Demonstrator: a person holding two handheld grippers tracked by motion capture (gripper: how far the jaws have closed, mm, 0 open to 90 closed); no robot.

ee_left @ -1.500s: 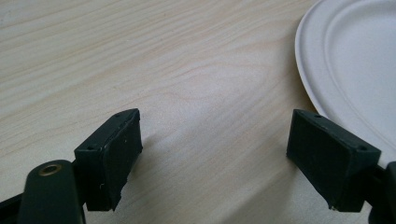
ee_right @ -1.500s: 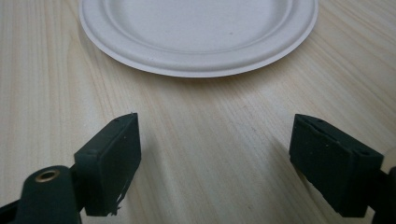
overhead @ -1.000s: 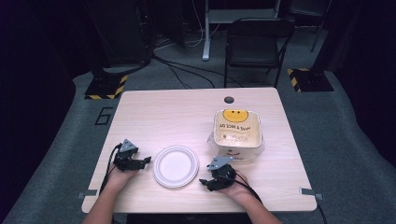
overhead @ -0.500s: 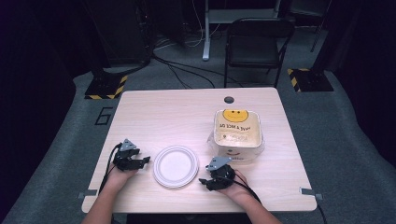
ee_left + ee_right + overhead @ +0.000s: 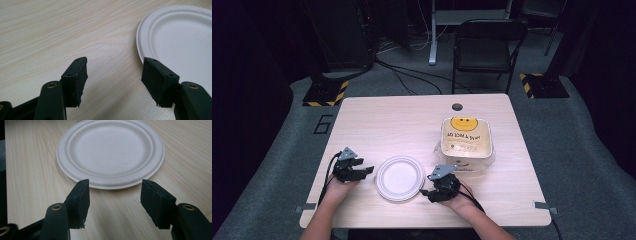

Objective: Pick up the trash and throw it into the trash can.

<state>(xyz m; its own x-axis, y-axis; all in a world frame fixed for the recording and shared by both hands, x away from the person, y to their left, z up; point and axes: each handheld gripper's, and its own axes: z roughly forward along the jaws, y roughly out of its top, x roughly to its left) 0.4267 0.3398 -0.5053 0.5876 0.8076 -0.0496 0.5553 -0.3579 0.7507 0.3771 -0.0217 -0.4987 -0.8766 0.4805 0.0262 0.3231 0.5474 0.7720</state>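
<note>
A white paper plate [image 5: 399,178] lies empty near the table's front edge, between my two grippers. My left gripper [image 5: 365,171] rests on the table just left of the plate, pointing at it. In the left gripper view it [image 5: 115,66] stands open, and the plate's rim [image 5: 175,40] reaches in front of its right jaw. My right gripper [image 5: 425,190] sits at the plate's right front. In the right gripper view it [image 5: 114,187] is open too, with the plate [image 5: 110,152] just beyond its empty jaws.
A clear plastic bag with a yellow smiley face [image 5: 466,142], holding a white container, stands right of the plate and behind the right gripper. The wooden table [image 5: 392,125] has a round hole [image 5: 457,107] at its back edge. A black chair [image 5: 484,47] stands behind the table.
My right gripper has edged slightly left toward the plate. The left gripper and the plate have stayed put.
</note>
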